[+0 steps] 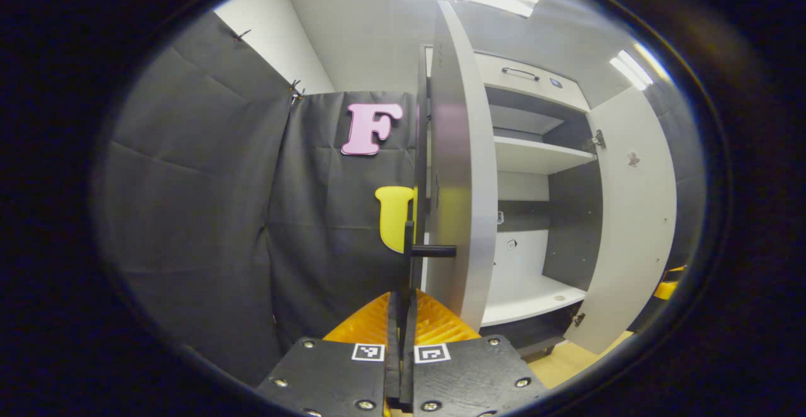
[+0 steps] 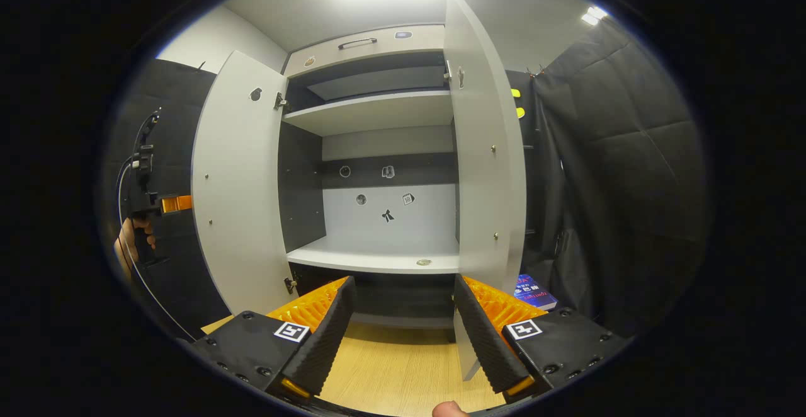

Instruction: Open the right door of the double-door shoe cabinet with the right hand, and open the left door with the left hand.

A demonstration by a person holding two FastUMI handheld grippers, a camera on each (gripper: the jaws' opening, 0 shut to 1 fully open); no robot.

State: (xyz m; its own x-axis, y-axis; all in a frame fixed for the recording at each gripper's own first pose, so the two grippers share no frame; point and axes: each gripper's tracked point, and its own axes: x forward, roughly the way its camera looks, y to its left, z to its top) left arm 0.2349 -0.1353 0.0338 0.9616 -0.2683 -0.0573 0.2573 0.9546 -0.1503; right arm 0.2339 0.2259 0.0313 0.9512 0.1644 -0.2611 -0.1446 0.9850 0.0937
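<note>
Ahead of open right hand-held gripper (image 2: 403,335), right door (image 2: 488,152) ajar, left hand-held gripper (image 1: 401,316) clamping left-door handle (image 1: 415,251)

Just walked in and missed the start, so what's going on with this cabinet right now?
A person is opening a double-door shoe cabinet with a handheld gripper in each hand. Both doors stand open. The left gripper is shut on the dark handle of the left door, seen edge-on. The right gripper is open and holds nothing, just in front of the right door. The shelves look nearly bare.
</note>
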